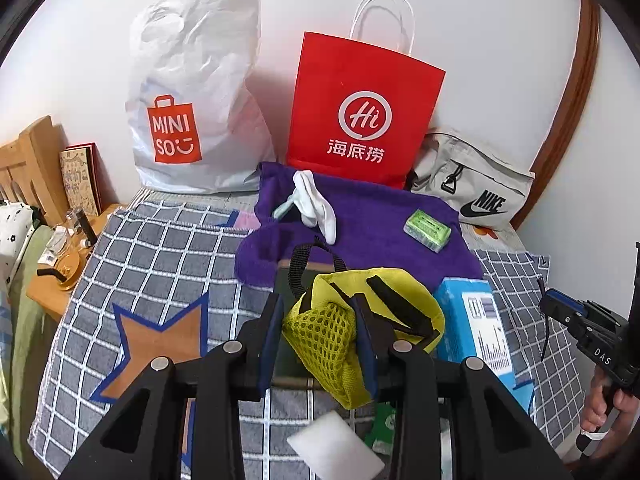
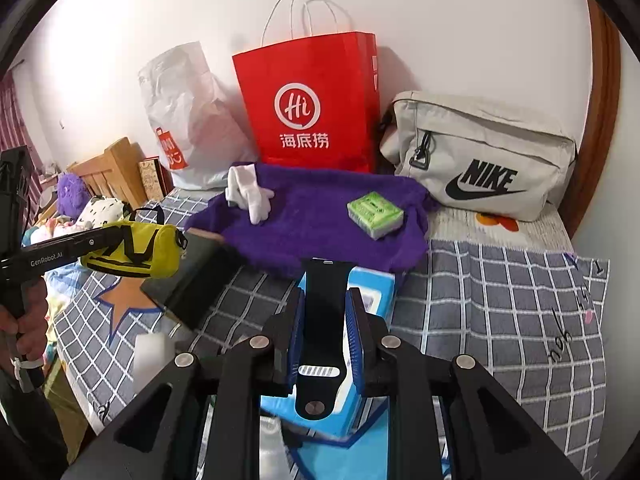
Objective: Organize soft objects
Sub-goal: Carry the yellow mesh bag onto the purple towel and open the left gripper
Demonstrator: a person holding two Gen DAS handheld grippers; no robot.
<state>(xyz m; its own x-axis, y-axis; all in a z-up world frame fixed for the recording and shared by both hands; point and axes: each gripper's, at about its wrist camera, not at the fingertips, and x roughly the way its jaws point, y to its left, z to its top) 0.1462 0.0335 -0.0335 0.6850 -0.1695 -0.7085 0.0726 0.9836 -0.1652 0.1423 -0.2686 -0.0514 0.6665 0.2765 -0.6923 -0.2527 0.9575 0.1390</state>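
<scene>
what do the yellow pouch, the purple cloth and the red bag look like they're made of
Yellow pouch: woven fabric with an open mesh panel and black webbing straps, matte.
Purple cloth: fuzzy, terry-like pile, probably a towel; it sags in soft folds.
Red bag: smooth paper with crisp creases and white twisted cord handles, likely paper cord.

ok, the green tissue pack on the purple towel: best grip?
Take the small green tissue pack across its two long sides, coming down from above. It lies flat and alone on the purple towel, so both sides are free.
</scene>
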